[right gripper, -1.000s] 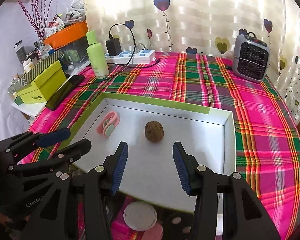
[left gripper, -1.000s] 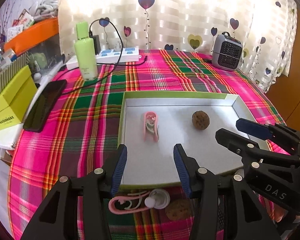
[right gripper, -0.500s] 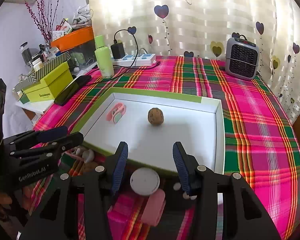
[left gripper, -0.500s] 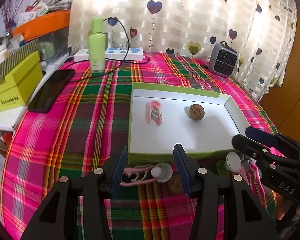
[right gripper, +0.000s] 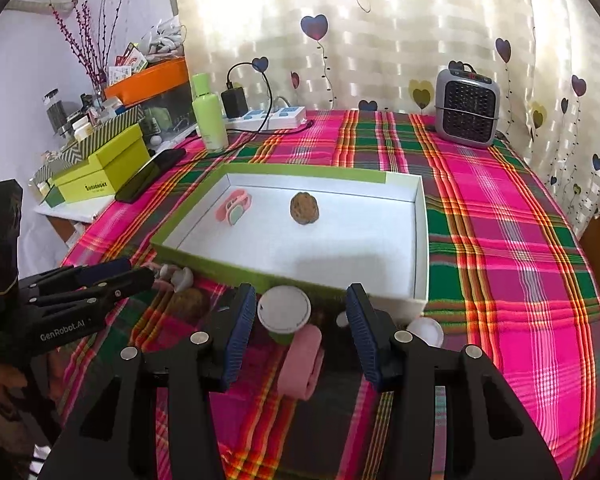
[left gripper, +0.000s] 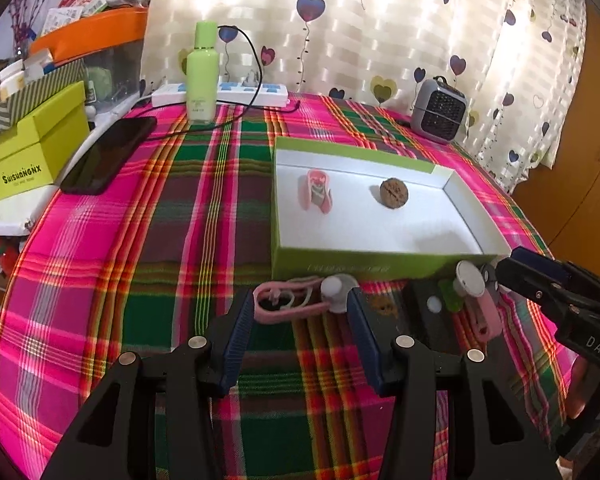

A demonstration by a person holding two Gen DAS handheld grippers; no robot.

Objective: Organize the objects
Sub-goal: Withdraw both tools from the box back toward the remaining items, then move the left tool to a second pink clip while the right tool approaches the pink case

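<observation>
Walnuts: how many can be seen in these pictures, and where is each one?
2. One walnut lies inside the white tray. The second walnut lies on the plaid cloth before the tray, near the left gripper. Others may be hidden.

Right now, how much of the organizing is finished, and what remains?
Done: a pink clip and a walnut lie inside the green box. In hand: nothing; the left gripper and right gripper are open, each hovering over items. Left: a pink looped piece, a second walnut, a white round cap, all outside the box.
</observation>
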